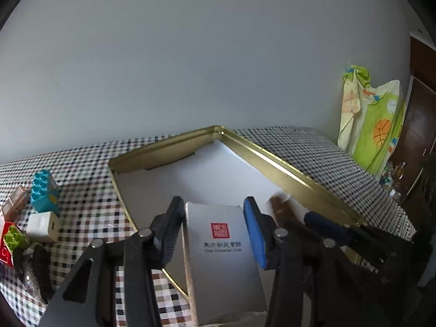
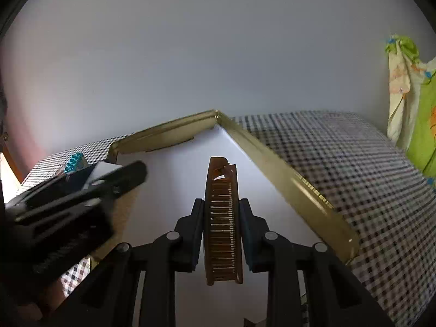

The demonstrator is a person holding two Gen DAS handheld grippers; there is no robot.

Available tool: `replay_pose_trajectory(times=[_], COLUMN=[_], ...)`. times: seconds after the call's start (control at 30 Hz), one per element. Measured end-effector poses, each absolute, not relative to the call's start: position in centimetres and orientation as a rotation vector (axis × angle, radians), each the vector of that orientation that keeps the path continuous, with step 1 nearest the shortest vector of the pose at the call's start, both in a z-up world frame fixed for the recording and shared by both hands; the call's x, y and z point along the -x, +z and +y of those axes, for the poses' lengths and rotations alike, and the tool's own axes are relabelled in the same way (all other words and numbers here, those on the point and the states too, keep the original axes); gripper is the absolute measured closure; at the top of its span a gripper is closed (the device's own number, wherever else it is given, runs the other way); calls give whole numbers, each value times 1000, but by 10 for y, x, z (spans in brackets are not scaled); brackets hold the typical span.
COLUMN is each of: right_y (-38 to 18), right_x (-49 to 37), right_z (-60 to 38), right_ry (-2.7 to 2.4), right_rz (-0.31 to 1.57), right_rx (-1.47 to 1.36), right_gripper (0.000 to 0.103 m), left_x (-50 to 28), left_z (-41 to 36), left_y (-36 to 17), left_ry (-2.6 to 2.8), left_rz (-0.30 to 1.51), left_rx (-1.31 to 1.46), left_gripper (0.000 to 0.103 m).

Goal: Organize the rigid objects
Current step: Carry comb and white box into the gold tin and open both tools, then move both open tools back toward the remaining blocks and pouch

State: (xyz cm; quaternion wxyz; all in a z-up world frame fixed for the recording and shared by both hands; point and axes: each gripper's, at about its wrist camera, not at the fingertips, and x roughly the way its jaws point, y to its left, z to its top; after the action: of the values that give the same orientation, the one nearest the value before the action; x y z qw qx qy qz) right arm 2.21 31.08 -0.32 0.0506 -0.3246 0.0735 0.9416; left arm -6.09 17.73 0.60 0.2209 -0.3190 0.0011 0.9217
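Observation:
My left gripper [image 1: 214, 205] is shut on a white card box [image 1: 222, 261] with a red seal and dark lettering, held over the near left corner of a gold-rimmed tray [image 1: 283, 174] with a white floor. My right gripper [image 2: 221, 204] is shut on a brown hair comb [image 2: 223, 226], standing on edge above the tray's white floor [image 2: 174, 190]. In the left wrist view the comb [image 1: 282, 208] shows blurred just right of the box. The left gripper [image 2: 81, 190] appears blurred at the left of the right wrist view.
On the checked tablecloth [image 1: 90, 207] left of the tray lie a teal toy brick [image 1: 45, 190], a white charger [image 1: 43, 226], a green and red brick [image 1: 11, 242], a brown case [image 1: 15, 204] and a dark object [image 1: 35, 267]. A green patterned bag [image 1: 373, 122] hangs at the right.

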Motion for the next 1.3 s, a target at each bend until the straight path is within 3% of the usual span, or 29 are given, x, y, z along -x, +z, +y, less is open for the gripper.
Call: replay_pose_trajectory(times=[0.03, 0.1, 0.13, 0.17, 0.23, 0.4, 0.73, 1.03, 1.3], right_y=[-3, -3, -2, 0, 5, 18, 22, 21, 18], right_x=[-24, -27, -29, -29, -36, -43, -49, -51, -36], right_z=[311, 311, 312, 311, 313, 314, 300, 275, 224], right_ry=[2858, 2832, 2824, 2822, 2827, 2814, 2759, 2811, 2928], right_rz=[219, 205, 212, 225, 251, 200, 113, 13, 92], right_rx=[981, 963, 949, 932, 861, 699, 525, 407, 509], right_gripper=[74, 66, 55, 50, 37, 22, 22, 22, 22], left_x=[61, 61, 60, 58, 53, 48, 38, 39, 44], left_z=[177, 173, 170, 168, 160, 141, 95, 45, 2], left_y=[5, 5, 7, 9, 15, 19, 15, 10, 1], left_ry=[2544, 2551, 2570, 2587, 2637, 2669, 2799, 2870, 2935], left_rz=[1, -17, -30, -44, -82, -92, 32, 40, 75], left_rx=[891, 901, 900, 885, 827, 813, 778, 812, 868], left_gripper=[57, 37, 15, 0, 0, 0, 0, 0, 0])
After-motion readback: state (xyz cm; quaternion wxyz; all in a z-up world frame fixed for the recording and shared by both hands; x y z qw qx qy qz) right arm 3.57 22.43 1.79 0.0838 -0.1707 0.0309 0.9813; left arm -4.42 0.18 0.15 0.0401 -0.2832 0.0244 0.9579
